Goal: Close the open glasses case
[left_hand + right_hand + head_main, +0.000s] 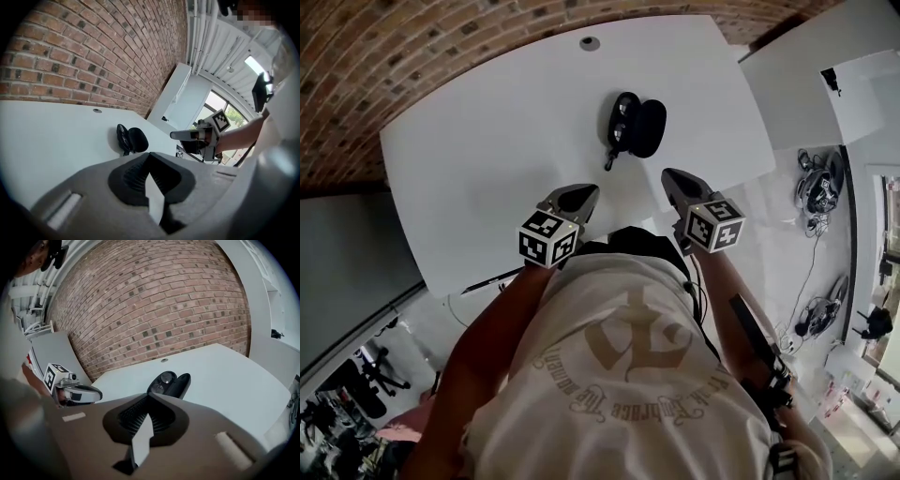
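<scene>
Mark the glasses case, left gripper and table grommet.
glasses case (648, 128): head view, its right-hand half.
left gripper (584, 194): head view, midway between its jaws' tips.
table grommet (590, 43): head view, its centre.

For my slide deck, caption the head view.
Left gripper and right gripper, both shut, short of the open glasses case.

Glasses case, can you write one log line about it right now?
glasses case: open, on white table | left gripper: shut, empty, short of case | right gripper: shut, empty, short of case
</scene>
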Motion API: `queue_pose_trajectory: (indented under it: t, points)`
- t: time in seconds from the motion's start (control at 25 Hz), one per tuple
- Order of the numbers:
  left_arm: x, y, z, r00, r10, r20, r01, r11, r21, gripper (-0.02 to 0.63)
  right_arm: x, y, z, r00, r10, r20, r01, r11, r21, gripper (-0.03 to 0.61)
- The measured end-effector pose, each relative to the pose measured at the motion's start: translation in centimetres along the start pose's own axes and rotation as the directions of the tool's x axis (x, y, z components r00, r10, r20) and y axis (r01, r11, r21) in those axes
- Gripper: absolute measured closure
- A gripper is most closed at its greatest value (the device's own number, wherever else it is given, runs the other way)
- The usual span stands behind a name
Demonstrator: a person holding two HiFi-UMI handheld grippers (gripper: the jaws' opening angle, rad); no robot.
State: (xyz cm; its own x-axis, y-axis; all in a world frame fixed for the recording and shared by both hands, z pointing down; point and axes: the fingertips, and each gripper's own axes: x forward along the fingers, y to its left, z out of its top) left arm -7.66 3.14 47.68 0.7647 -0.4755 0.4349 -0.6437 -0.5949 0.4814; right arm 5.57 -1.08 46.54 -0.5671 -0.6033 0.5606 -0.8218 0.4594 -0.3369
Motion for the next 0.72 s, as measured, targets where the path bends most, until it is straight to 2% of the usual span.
queue_pose_trajectory:
  t: [0.2, 0.4, 0.64, 0.72]
  points:
    - [0.3, 1.5, 0.0, 0.999, 0.046, -0.004, -0.046, 0.998, -0.033, 0.613, 1.8, -0.1, 0.9, 0.999, 0.033, -0.02, -0.033, 0.999, -0.003, 0.571]
    - [2.5, 2.1, 1.8, 0.998, 0.064, -0.018, -0.065, 0.997, -0.034, 0.614, 3.1, -1.8, 2.4, 0.997, 0.06, -0.043, -0.06, 0.998, -0.003, 0.571]
    - [7.9, 2.8, 2.1, 0.995, 0.077, -0.067, -0.08, 0.996, -0.044, 0.614, 5.4, -7.8, 0.6, 0.993, 0.058, -0.098, -0.056, 0.998, 0.03, 0.571]
    - [8.2, 3.1, 2.2, 0.993, 0.091, -0.08, -0.096, 0.994, -0.051, 0.613, 6.0, -8.2, 0.5, 0.991, 0.07, -0.113, -0.067, 0.997, 0.025, 0.571]
